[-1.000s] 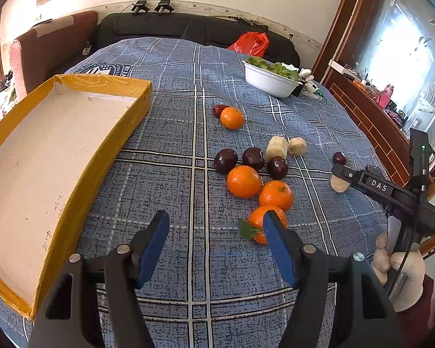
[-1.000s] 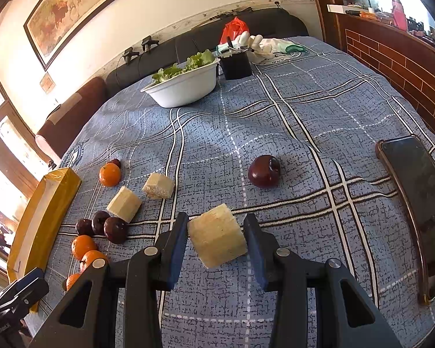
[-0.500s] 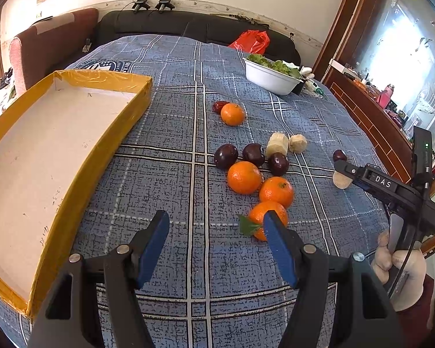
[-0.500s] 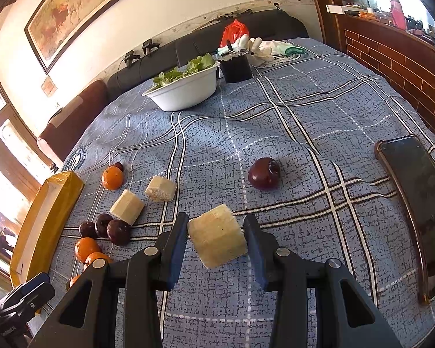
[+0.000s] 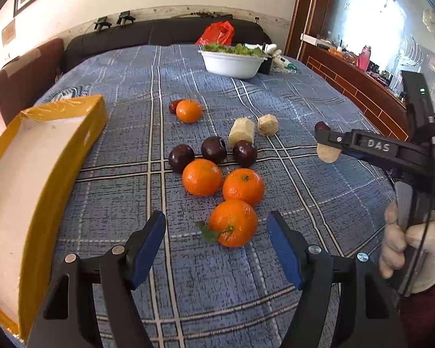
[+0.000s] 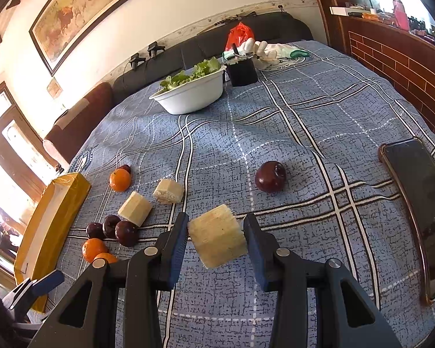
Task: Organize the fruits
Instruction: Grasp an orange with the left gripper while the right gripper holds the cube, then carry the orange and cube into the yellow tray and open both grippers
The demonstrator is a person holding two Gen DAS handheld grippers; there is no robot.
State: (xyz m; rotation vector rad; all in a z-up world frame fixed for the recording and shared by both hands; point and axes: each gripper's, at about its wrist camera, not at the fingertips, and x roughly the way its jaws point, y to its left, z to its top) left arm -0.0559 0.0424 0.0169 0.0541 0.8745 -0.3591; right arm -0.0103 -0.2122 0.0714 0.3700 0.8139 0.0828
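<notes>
While the yellow tray [image 5: 58, 156] lies empty: no fruit sorted.
Left gripper [image 5: 216, 242]: jaws just widened, astride leafed orange [image 5: 233, 222], untouched.
Right gripper [image 6: 216, 236]: clamping pale chunk [image 6: 217, 236], right of tray.
Remaining: oranges, plums beside tray.

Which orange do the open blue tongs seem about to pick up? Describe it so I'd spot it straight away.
Start at the yellow-edged box on the blue checked cloth, then look right to the cluster of three oranges. It is the nearest one, just ahead of the left tongs. Only this orange has a green leaf.
</notes>
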